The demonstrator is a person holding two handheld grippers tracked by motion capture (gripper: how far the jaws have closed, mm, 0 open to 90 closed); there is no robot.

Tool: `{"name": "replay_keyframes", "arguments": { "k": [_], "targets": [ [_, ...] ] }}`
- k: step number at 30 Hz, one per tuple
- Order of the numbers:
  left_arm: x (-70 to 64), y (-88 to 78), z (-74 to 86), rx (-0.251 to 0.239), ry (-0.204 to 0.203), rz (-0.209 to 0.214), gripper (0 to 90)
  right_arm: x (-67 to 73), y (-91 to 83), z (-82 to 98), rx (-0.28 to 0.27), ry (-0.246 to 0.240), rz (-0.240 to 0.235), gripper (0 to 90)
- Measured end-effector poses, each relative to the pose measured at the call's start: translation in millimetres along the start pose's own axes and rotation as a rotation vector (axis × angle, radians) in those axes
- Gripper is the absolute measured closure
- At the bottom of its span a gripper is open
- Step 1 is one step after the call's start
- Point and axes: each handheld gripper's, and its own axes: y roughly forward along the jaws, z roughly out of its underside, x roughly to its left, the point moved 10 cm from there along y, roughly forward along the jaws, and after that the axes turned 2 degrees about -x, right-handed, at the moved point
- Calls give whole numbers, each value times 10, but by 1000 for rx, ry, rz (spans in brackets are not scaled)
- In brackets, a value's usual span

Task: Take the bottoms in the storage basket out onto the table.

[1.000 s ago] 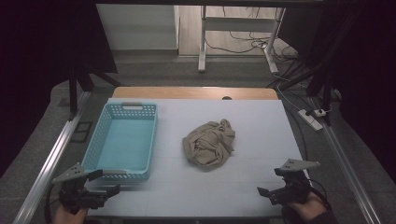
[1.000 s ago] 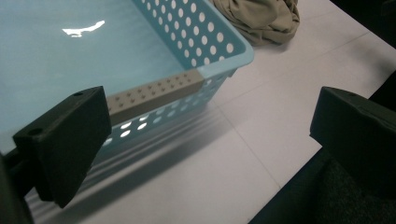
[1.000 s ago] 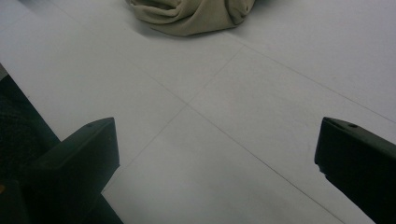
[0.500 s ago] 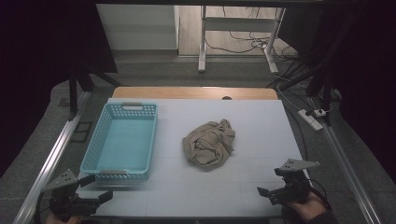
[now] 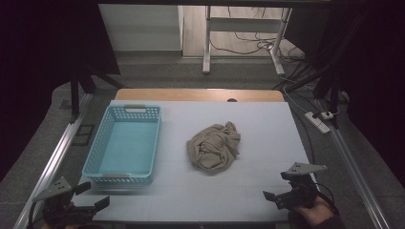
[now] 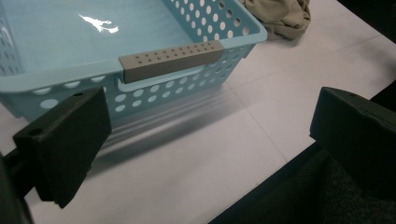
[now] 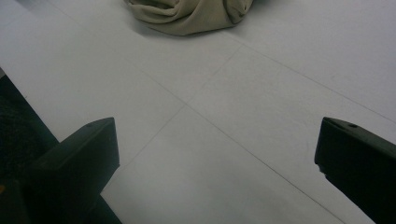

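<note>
Crumpled beige cloth point(image 5: 214, 147) heaped near the middle of the white counter point(image 5: 267, 124), untouched, well apart from both tongs. Light blue perforated basket point(image 5: 125, 144) to the cloth's left, upright on the counter, hollow inside, with a grey handle strip point(image 6: 170, 60) on its near rim. Left tongs point(image 5: 90, 195) low at the counter's near left corner, just short of the basket's near wall, jaws spread wide and gripping nothing. From the left gripper view, both black jaws far apart at the frame's sides, bare counter between them, basket wall and handle strip straight ahead, an edge of the cloth beyond the basket's far corner at top right. Right tongs point(image 5: 277, 198) at the near right edge of the counter, held in a hand point(image 5: 313, 214), jaws likewise wide apart and gripping nothing, grey three-cornered plate point(image 5: 303, 168) on top. From the right gripper view, black jaws at either lower corner, plain white counter with faint seam lines between, cloth lying ahead at the top of the frame, well clear of the jaw tips. Cloth wholly on the counter, outside the basket, beside it but not touching.
</note>
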Motion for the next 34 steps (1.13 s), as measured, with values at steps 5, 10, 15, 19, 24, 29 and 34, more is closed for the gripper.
{"name": "replay_keyframes", "arguments": {
  "k": [5, 10, 15, 19, 24, 29, 34],
  "targets": [
    [10, -29, 24, 3, -2, -8, 0, -2, -1, 1, 0, 1, 2, 0],
    [8, -61, 59, 10, -5, -10, 0, -3, -1, 1, 0, 1, 4, 0],
    [-4, -69, 90, 30, 0, -13, 1, -4, -1, 0, 0, 3, 5, 0],
    [-12, -71, 114, 46, 5, -17, 0, -4, -1, 0, 0, 4, 6, 0],
    [-41, -73, 162, 81, 28, -21, 6, -1, 0, -1, 2, 4, 6, 0],
    [-70, -59, 216, 129, 57, -30, 13, 0, 4, -3, 2, 2, 6, 0],
    [-72, -45, 211, 136, 53, -18, 14, -16, 8, 6, 7, 2, 18, 0]
  ]
}}
